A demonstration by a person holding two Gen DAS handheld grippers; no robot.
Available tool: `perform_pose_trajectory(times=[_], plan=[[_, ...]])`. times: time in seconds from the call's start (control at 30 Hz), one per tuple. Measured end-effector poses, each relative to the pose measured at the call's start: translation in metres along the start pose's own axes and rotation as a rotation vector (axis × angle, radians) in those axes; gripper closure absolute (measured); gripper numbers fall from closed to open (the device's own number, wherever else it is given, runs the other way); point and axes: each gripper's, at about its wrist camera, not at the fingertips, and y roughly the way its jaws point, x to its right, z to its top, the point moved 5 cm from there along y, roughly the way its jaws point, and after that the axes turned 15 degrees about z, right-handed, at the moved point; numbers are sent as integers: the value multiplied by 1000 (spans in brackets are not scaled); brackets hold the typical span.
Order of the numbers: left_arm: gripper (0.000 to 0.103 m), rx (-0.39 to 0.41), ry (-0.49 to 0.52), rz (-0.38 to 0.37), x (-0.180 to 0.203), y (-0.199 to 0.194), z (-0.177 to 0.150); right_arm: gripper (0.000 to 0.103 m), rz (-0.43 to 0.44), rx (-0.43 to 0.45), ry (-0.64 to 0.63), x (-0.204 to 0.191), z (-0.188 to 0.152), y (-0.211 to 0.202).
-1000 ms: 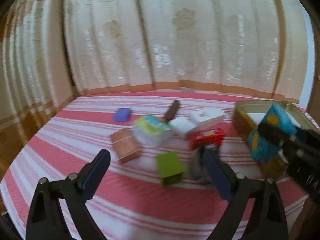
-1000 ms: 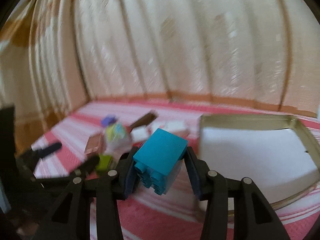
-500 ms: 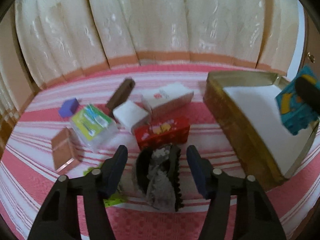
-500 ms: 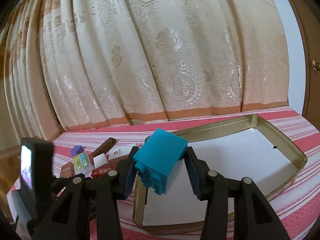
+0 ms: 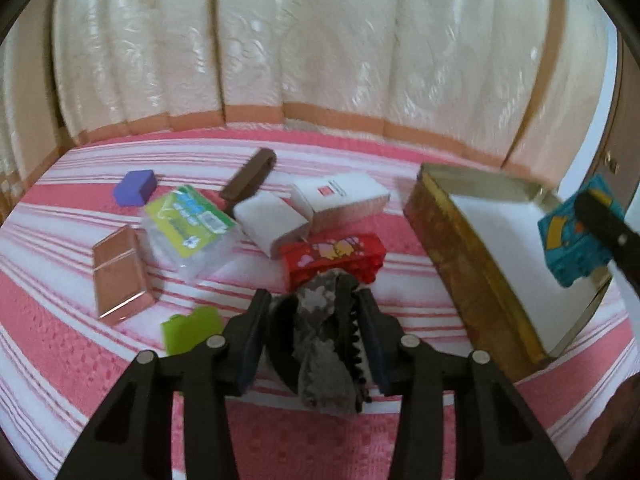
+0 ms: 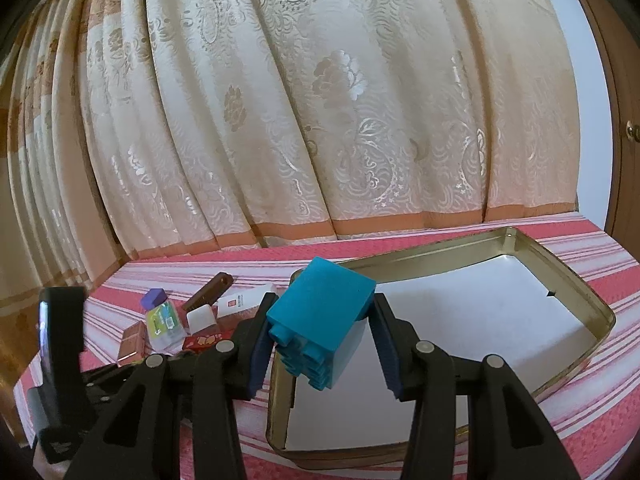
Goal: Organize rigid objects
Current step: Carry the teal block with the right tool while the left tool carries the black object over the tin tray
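Note:
A black hair claw clip with a grey pattern [image 5: 320, 332] lies on the pink striped cloth. My left gripper [image 5: 312, 298] is closing around it, and both pads touch its sides. My right gripper [image 6: 325, 302] is shut on a teal building block [image 6: 320, 320], held in the air over the near left corner of the gold tin [image 6: 560, 276]. In the left wrist view the tin [image 5: 452, 232] stands at the right. The teal block [image 5: 568, 248] hangs over its white floor, with one right finger [image 5: 604, 224] across it.
Behind the clip lie a red box [image 5: 332, 256], two white boxes [image 5: 272, 220] [image 5: 340, 196], a brown bar [image 5: 250, 176], a purple block [image 5: 134, 188], a green-labelled clear pack [image 5: 188, 224], a copper box [image 5: 120, 272] and a green block [image 5: 188, 328]. A cream curtain hangs behind.
My left gripper moved in over the hair clip and its jaws narrowed from wide apart onto it. My right gripper carried the teal block over the tin, then held still.

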Motion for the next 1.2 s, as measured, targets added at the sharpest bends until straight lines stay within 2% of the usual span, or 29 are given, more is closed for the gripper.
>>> perform_pose_trajectory(times=[0.17, 0.3, 0.57, 0.8, 1.03, 1.2], plan=[[61, 95, -19, 2, 0, -25, 9, 54, -13, 44, -3, 6, 7, -11], [63, 154, -12, -26, 12, -43, 19, 54, -40, 57, 2, 23, 10, -19], [63, 215, 8, -127, 42, -64, 25, 54, -138, 81, 16, 76, 15, -44], [63, 275, 44, -182, 86, -87, 41, 54, -223, 87, 26, 126, 22, -62], [63, 272, 85, -248, 144, -88, 48, 54, -286, 67, 48, 167, 23, -73], [63, 245, 124, -269, 183, -77, 45, 54, -299, 28, 44, 175, 22, -65]])
